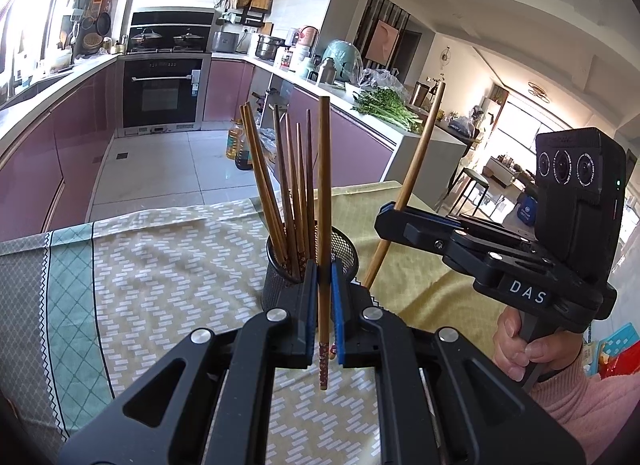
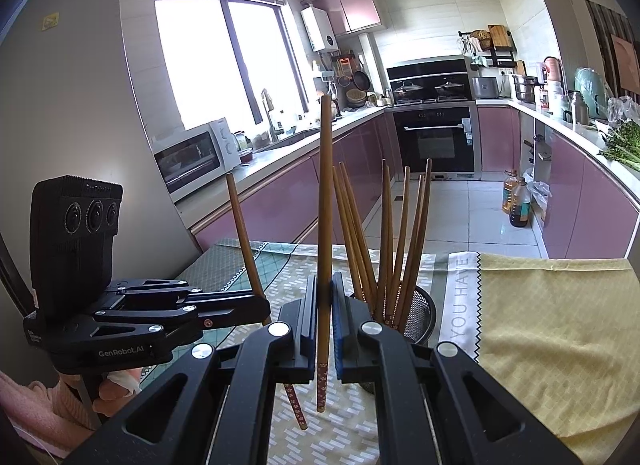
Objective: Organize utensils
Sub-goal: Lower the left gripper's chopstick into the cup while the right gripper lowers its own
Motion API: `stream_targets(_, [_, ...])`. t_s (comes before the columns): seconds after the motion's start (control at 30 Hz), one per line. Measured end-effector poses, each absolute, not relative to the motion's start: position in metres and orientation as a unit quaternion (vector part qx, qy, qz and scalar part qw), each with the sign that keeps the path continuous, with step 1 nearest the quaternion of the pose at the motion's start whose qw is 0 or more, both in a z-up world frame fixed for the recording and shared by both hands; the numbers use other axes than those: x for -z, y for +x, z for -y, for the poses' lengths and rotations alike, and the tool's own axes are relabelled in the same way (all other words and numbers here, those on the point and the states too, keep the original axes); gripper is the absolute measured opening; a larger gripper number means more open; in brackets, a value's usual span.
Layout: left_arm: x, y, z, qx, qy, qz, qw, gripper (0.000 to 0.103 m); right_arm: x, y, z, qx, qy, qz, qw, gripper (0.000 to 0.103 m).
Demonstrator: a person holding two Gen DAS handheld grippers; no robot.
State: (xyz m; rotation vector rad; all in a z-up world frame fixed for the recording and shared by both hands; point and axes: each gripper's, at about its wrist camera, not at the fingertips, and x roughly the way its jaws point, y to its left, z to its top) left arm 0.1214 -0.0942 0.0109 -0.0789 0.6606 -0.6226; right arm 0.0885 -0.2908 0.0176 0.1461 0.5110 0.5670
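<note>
While both your left gripper point(image 1: 324, 277) and right gripper point(image 2: 324, 289) clamp 1 chopstick point(image 1: 324, 201) each, lower them into the mesh holder point(image 1: 344, 243) at 12 o'clock.

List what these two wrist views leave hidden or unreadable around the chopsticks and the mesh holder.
- Mesh holder base: left wrist view, covered by the left gripper; right wrist view, by the right gripper.
- Chopsticks in the holder: lower ends hidden by the mesh wall; exact count unclear where shafts overlap.
- Left-held chopstick: gripped section hidden between the jaws.
- Right-held chopstick: likewise.
- Tablecloth: near part cut off by both views' lower edge.
</note>
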Motion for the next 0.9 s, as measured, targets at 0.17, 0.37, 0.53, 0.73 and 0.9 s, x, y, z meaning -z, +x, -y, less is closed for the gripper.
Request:
stream_targets(0.17, [-0.014, 0.122, 0.096, 0.301, -0.036, -0.315, 0.899, 0.008, -0.023, 0.09, 0.292, -0.275, 0.07, -0.244, 0.927, 0.006])
stream_targets(0.37, [-0.018, 0.122, 0.098, 0.303, -0.034, -0.312, 0.9, 0.008, -0.025, 0.089, 0.294, -0.273, 0.069, -0.239, 0.929, 0.006])
stream_targets(0.53, [-0.022, 0.124, 0.101, 0.303, -0.031, -0.307, 0.902, 0.008, -0.026, 0.09, 0.294, -0.272, 0.067, -0.238, 0.93, 0.006])
stream_targets(0.73, [-0.024, 0.125, 0.102, 0.303, -0.03, -0.306, 0.902, 0.008, -0.028, 0.091, 0.295, -0.273, 0.066, -0.236, 0.93, 0.006])
stream_targets(0.9, [-0.027, 0.128, 0.105, 0.304, -0.028, -0.303, 0.903, 0.008, -0.029, 0.091, 0.295, -0.272, 0.064, -0.235, 0.931, 0.006])
